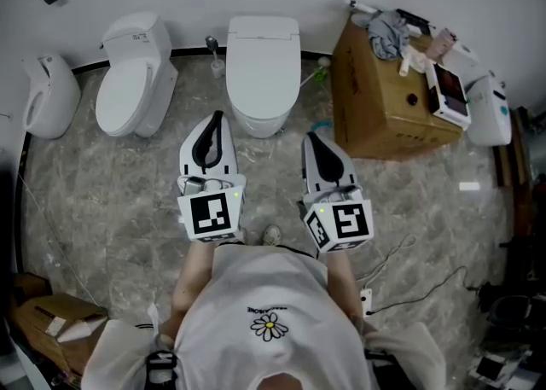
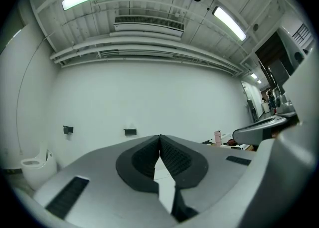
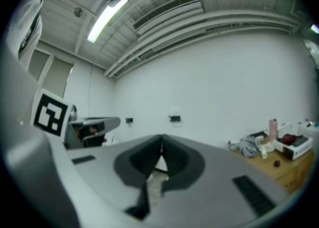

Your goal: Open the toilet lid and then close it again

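Note:
A white toilet [image 1: 261, 68] stands against the far wall with its lid [image 1: 263, 60] down. My left gripper [image 1: 217, 115] is held just short of its front left, jaws shut and empty. My right gripper [image 1: 311, 135] hangs at the toilet's front right, also shut with nothing in it. In the left gripper view the jaws [image 2: 159, 137] meet at the tips against the white wall. The right gripper view shows its jaws [image 3: 161, 137] closed the same way. Neither gripper touches the toilet.
A second white toilet [image 1: 134, 77] stands to the left, and a white urinal-like fixture [image 1: 47, 94] further left. A cardboard box [image 1: 388, 102] with cloth and small items sits right of the toilet. Cables [image 1: 409, 282] trail on the marble floor at the right.

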### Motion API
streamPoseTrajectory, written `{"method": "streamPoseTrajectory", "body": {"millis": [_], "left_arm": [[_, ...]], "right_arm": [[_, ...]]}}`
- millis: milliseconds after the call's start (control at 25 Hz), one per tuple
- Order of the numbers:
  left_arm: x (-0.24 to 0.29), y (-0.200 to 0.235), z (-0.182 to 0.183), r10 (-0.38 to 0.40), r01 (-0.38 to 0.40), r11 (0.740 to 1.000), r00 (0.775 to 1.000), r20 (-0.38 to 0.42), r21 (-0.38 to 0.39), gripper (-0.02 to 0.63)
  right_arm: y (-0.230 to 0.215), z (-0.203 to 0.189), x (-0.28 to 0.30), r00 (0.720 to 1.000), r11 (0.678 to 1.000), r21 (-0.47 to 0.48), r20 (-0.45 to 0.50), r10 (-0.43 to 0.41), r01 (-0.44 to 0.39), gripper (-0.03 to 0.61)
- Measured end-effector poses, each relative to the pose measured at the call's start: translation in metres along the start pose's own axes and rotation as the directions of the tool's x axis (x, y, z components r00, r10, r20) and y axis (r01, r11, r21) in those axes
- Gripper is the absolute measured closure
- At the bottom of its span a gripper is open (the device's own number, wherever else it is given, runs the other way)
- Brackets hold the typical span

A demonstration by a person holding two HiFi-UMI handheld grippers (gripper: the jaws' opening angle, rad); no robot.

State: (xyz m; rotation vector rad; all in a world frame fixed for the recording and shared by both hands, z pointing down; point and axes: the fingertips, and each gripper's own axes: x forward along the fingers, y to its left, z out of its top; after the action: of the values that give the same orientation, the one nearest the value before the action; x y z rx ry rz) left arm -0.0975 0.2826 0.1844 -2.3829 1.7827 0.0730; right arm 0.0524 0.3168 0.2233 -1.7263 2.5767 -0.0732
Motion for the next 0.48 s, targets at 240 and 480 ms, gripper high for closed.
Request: {"method": "streamPoseTrajectory", "body": {"millis": [240, 480], "left_arm": [[0.000, -0.012, -0.009, 0.038, -0.038, 0.999, 0.999, -0.009, 0.013, 0.586], [-0.003, -0.006, -0.010, 0.112, -0.111, 0.993, 0.993, -0.030, 0.039, 0.586]], "right_arm": [[-0.020, -0.007, -0.005, 1.000, 1.000, -0.003, -0.013, 0.016, -0.016, 0.548], [-0.030, -0.027, -0.006, 0.997, 0.998, 0.008, -0.048, 0.061, -0.060, 0.548]]}}
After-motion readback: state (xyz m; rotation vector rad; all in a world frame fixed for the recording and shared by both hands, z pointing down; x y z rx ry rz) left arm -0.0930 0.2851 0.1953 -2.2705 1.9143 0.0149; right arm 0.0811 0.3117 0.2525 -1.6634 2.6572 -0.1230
